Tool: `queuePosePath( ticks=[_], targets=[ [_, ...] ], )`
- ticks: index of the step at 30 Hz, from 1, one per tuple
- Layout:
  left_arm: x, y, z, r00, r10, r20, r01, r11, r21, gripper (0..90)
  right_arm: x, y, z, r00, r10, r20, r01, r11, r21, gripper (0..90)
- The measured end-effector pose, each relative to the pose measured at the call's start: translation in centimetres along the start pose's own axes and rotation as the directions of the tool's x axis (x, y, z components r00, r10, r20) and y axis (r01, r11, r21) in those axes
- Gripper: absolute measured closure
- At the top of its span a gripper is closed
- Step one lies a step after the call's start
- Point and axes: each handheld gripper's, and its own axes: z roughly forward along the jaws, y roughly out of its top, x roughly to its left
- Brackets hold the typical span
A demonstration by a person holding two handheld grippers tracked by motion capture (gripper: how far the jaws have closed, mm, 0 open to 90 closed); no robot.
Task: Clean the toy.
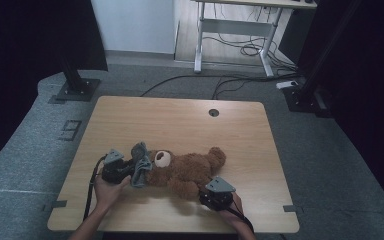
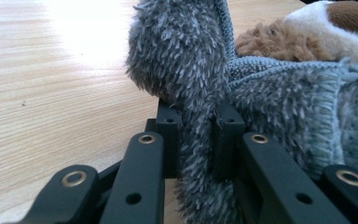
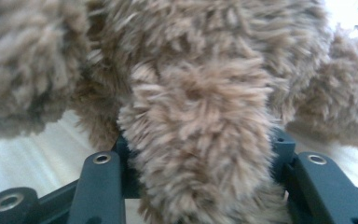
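Closest to the lens, the left gripper (image 2: 198, 130) has its jaws pinched tight on a fold of the grey fuzzy knit garment (image 2: 279, 93), which lies bunched at the head of the brown teddy bear (image 1: 187, 172). The right gripper (image 3: 200, 158) clamps a plush limb of the bear, lying on its back near the front edge of the wooden table (image 1: 180, 120). By my judgement the dressing is barely begun: the garment is not yet over the head. No writing or label is readable.
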Motion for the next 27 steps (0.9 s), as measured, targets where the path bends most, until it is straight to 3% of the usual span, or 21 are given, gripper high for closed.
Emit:
queuePosePath(
  ticks=[3,11,14,19,22,24,27],
  targets=[
    [0.2,0.4,1.0,0.9999,-0.012,-0.007,0.012,0.9999,0.01,76.7,-0.4,0.3,0.8,0.9995,-0.021,0.024,0.021,1.0,-0.003,48.0],
    [0.6,1.8,2.6,0.9997,-0.013,-0.023,0.014,0.9997,0.019,76.6,-3.3,0.8,2.9,0.9967,-0.053,0.061,0.055,0.998,-0.035,46.9],
    [0.5,1.6,2.2,0.9998,0.003,-0.022,-0.003,0.9998,0.017,76.4,-3.4,0.6,2.8,0.994,-0.09,0.063,0.093,0.994,-0.049,46.2],
    [0.7,1.1,1.1,0.9999,-0.005,0.014,0.005,0.9999,0.013,75.5,-2.9,-0.1,1.9,0.9841,-0.155,0.087,0.161,0.985,-0.064,40.2],
    [1.1,1.3,-0.1,0.9995,-0.018,0.024,0.018,0.9998,-0.005,75.4,-3.0,-0.3,1.4,0.9868,-0.142,0.078,0.148,0.986,-0.081,37.4],
    [1.5,1.5,-0.9,0.9993,-0.025,0.027,0.026,0.9996,-0.012,75.5,-3.2,-0.1,1.0,0.9922,-0.11,0.06,0.115,0.988,-0.101,36.2],
    [2.0,1.4,-2.4,0.9999,-0.014,0.0,0.014,0.9999,-0.004,75.4,-3.4,0.0,0.5,0.9951,-0.085,0.05,0.09,0.989,-0.115,35.6]
  ],
)
